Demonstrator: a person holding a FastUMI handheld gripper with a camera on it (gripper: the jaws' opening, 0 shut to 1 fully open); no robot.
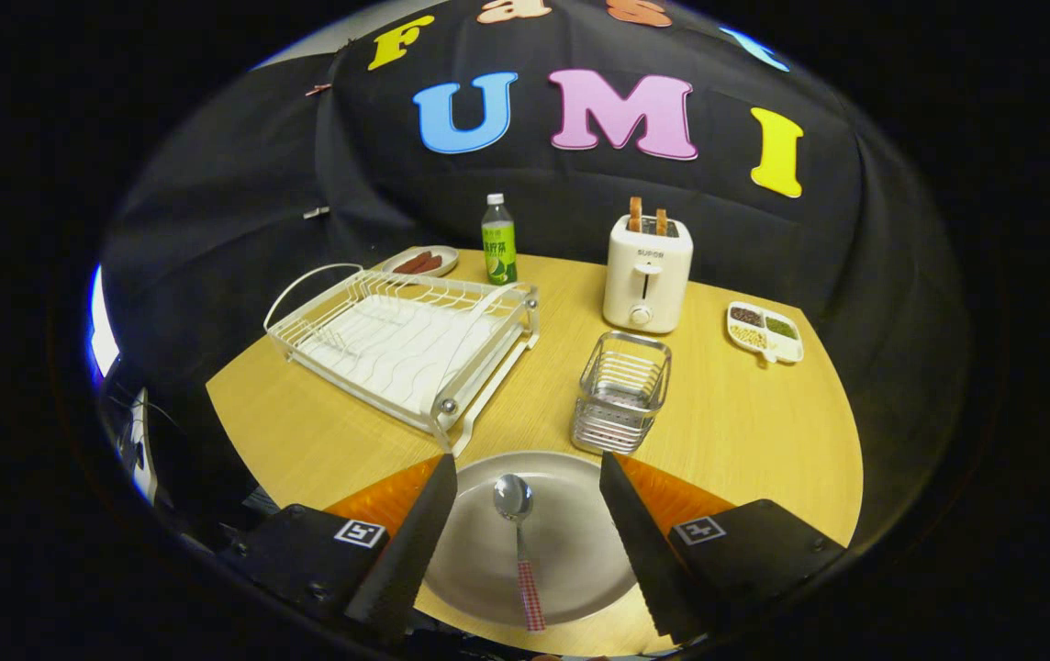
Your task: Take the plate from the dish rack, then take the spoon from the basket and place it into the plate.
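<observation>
One gripper (520,523) shows in the gripper view, its two dark fingers spread wide apart and holding nothing. Between them lies the grey plate (571,551) on the wooden table (745,431), and on the plate rests the spoon (519,542). The spoon's long axis runs straight along the line of the fingers: its bowl points away, toward the basket, and its red-checked handle comes back toward the camera, reaching the plate's near rim. Neither finger touches the spoon; it sits about midway in the gap, a little nearer the left finger.

By how things lie, both parts of the task look done, so the coming move is likely a plain withdrawal, straight back and up, and the open fingers have room on both sides to clear the spoon without nudging it.

Just beyond the right finger stands the wire basket (621,393), apparently empty. Beyond the left finger is the white dish rack (401,344), with no dish visible in it. Farther back stand a green-labelled bottle (498,240), a small dish with brown pieces (421,263), a white toaster (647,273) with two slices sticking up, and a divided tray (764,331) of grains or beans.
</observation>
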